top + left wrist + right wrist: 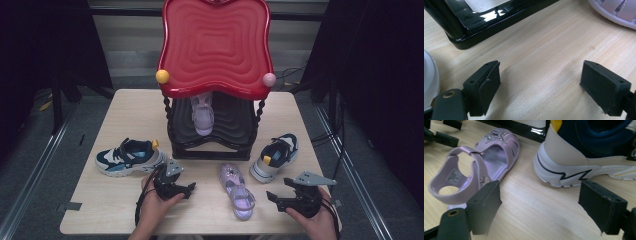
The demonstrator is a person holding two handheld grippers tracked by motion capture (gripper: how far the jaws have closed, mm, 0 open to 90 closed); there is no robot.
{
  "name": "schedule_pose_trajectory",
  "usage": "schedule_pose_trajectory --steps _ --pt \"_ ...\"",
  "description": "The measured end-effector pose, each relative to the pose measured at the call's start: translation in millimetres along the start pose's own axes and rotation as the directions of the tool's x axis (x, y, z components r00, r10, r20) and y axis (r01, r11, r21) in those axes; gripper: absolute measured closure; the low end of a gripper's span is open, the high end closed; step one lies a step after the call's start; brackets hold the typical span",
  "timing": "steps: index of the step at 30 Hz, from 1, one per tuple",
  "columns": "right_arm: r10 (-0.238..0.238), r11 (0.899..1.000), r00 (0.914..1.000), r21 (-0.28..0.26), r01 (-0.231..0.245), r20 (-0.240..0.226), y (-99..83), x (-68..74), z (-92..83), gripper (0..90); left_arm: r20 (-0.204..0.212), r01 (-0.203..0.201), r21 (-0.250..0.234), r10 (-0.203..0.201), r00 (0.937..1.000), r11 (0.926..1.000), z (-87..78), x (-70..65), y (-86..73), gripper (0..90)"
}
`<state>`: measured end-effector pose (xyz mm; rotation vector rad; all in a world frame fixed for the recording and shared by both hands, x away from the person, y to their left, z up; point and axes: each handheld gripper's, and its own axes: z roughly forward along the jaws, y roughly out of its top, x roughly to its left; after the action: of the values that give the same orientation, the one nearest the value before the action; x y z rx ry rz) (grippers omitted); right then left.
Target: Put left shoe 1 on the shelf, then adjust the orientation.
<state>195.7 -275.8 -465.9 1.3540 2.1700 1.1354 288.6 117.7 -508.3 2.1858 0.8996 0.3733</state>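
Note:
A lilac sandal (236,190) lies on the wooden table (110,210) in front of a black-and-red shoe rack (215,80); its twin (203,114) stands on the rack's lower shelf. A blue-and-white sneaker (129,156) lies at the left, its mate (274,156) at the right. My left gripper (191,187) rests open on the table left of the sandal, with nothing between its jaws (541,82). My right gripper (270,198) hovers open right of the sandal. In the right gripper view the sandal (474,170) and the sneaker's heel (564,167) lie just beyond its jaws (540,207).
The rack's black base rail (481,22) runs close ahead of the left gripper. A yellow knob (162,76) and a pink knob (269,79) stick out at the red top's corners. Dark floor and cables surround the table.

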Motion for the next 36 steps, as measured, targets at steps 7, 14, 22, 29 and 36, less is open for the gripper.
schedule_pose_trajectory --steps 7,14,22,29,36 --pt "-0.010 1.000 0.9997 -0.008 0.010 -0.023 5.0 8.0 0.3 18.4 0.004 0.009 -0.001 -0.009 1.0000 1.0000 0.5 -0.4 0.0 15.4" --pt "-0.022 1.000 0.9987 -0.021 0.021 -0.045 10.6 16.3 4.3 19.5 0.002 0.010 0.002 -0.010 1.0000 1.0000 0.4 -0.5 0.1 15.4" --pt "0.003 0.999 0.9960 -0.042 -0.007 -0.089 12.9 22.9 7.7 20.9 0.003 0.009 0.000 -0.009 1.0000 1.0000 0.5 -0.5 0.0 15.4" --pt "-0.021 0.999 0.9939 -0.049 0.016 -0.108 13.8 32.1 13.3 23.4 0.002 0.009 0.002 -0.009 1.0000 1.0000 0.4 -0.6 0.1 15.3" --pt "-0.013 0.998 0.9925 -0.064 0.006 -0.121 14.9 36.6 16.9 26.7 0.004 0.010 -0.001 -0.010 0.9999 1.0000 0.6 -0.5 0.0 15.4"
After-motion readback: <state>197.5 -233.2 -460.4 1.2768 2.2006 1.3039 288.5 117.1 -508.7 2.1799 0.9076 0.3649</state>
